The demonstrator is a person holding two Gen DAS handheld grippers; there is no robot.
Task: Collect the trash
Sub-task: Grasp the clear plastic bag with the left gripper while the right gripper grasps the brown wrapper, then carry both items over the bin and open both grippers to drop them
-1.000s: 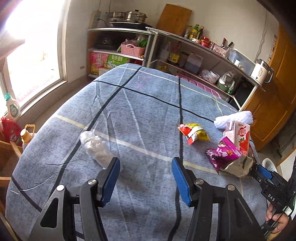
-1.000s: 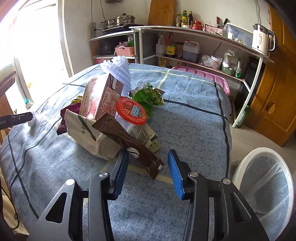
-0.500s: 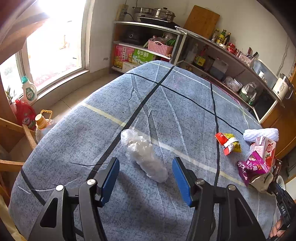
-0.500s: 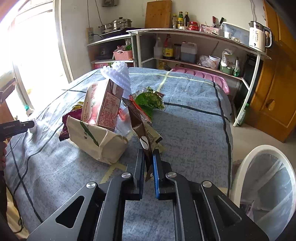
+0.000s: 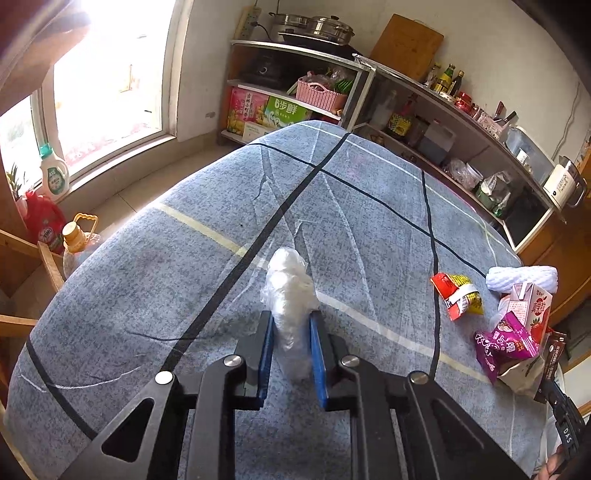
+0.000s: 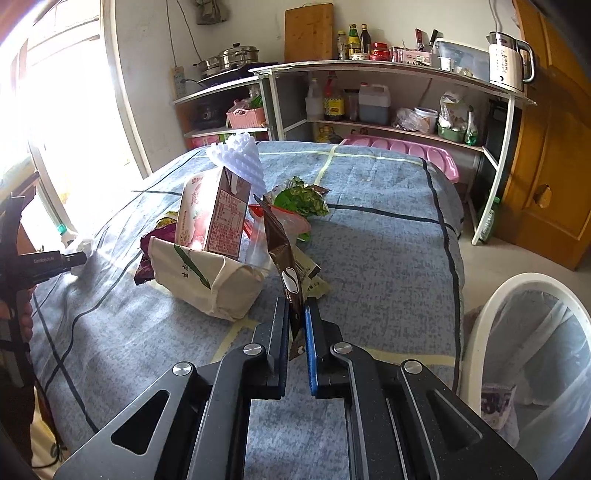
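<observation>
Left hand-held gripper (image 5: 291, 345) has just clamped shut on the crumpled clear plastic (image 5: 290, 295); it's squishy, so it could slide out. Right hand-held gripper (image 6: 295, 332) pinches the brown sachet (image 6: 286, 258) by its end, which may flop loose. The white bin (image 6: 480, 332) at 3 o'clock off the bench (image 6: 369, 251) holds a wrapper already.

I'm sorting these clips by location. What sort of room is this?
Most likely a home kitchen or dining corner: stacked steel steamer pots on metal shelving, a white electric kettle, and sauce bottles beside a wooden cutting board.
</observation>
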